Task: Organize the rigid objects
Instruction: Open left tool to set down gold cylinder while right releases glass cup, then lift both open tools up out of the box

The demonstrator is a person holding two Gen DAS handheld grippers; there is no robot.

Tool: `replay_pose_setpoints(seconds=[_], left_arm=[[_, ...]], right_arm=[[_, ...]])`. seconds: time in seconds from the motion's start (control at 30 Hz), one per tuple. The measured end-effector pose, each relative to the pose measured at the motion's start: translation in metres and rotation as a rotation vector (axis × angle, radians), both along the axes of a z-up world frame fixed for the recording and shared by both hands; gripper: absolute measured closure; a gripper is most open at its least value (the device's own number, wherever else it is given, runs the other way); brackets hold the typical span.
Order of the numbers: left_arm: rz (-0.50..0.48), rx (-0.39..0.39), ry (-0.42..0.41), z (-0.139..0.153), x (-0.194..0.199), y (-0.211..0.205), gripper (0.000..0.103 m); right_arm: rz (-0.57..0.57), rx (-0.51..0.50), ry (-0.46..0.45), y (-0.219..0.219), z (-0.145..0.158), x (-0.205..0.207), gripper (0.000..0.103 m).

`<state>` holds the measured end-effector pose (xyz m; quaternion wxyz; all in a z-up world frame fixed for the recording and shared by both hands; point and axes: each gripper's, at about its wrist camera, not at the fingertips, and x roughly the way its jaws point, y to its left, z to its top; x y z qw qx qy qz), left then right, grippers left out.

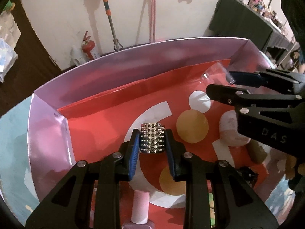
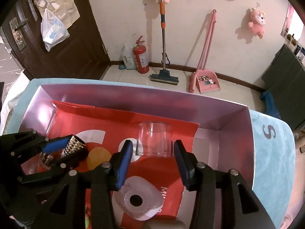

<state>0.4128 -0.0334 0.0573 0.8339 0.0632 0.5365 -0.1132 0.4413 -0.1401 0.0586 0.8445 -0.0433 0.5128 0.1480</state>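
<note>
In the left wrist view, the left gripper (image 1: 152, 143) is pinching a studded silver cap (image 1: 152, 140) between its blue pads (image 1: 133, 152), holding it over the red printed sheet (image 1: 106, 126) that is lining the pale pink box (image 1: 47, 114). A pink nail polish bottle (image 1: 140, 210) is standing just below the fingers, near the bottom edge. At the right, the right gripper (image 1: 219, 85) is reaching in sideways, its fingers sitting on either side of a clear plastic cup (image 1: 215, 72) near the far right corner of the box; whether they are pressing on it is hard to tell from here. A pale pink rounded container (image 1: 229, 127) is lying partly behind that gripper.

In the right wrist view, the right gripper (image 2: 152, 152) is standing spread, its pads flanking the clear plastic cup (image 2: 154, 139) with a small gap showing on each side, so it appears not to be gripping. The cup is resting upright on the right end of the red sheet (image 2: 106, 122). A white rounded container (image 2: 141, 200) with a dark hole in its top is lying beneath the fingers. At the left, the left gripper (image 2: 70, 148) is clamping the studded cap (image 2: 73, 147). The box (image 2: 238, 143) is sitting on a light blue cloth (image 2: 272, 152).
</note>
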Motion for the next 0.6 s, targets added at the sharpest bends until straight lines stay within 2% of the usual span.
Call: replay_pose_setpoints(seconds=[0.1, 0.13, 0.17, 0.23, 0.3, 0.4, 0.6], left_arm=[[0.002, -0.017, -0.014, 0.004, -0.003, 0.002, 0.076], [-0.001, -0.017, -0.018, 0.005, -0.004, 0.002, 0.07], [-0.001, -0.013, -0.028, 0.007, -0.006, 0.002, 0.049], [0.001, -0.006, -0.074, 0.013, -0.011, 0.003, 0.029], [-0.017, 0.011, -0.119, 0.02, -0.018, 0.0, 0.029], [-0.012, -0.016, -0.111, 0.026, -0.024, 0.002, 0.029], [0.002, -0.031, -0.153, 0.046, -0.047, 0.008, 0.029]], right_arm=[[0.0, 0.001, -0.002, 0.001, 0.001, -0.002, 0.053], [0.0, 0.004, -0.004, 0.001, 0.003, -0.003, 0.053], [0.0, 0.006, -0.006, 0.001, 0.004, -0.003, 0.052], [-0.003, 0.008, -0.012, 0.002, 0.006, -0.006, 0.05], [-0.003, 0.01, -0.015, 0.002, 0.008, -0.006, 0.048], [-0.002, 0.01, -0.023, 0.002, 0.013, -0.009, 0.048], [-0.009, 0.029, -0.056, 0.0, 0.03, -0.022, 0.048]])
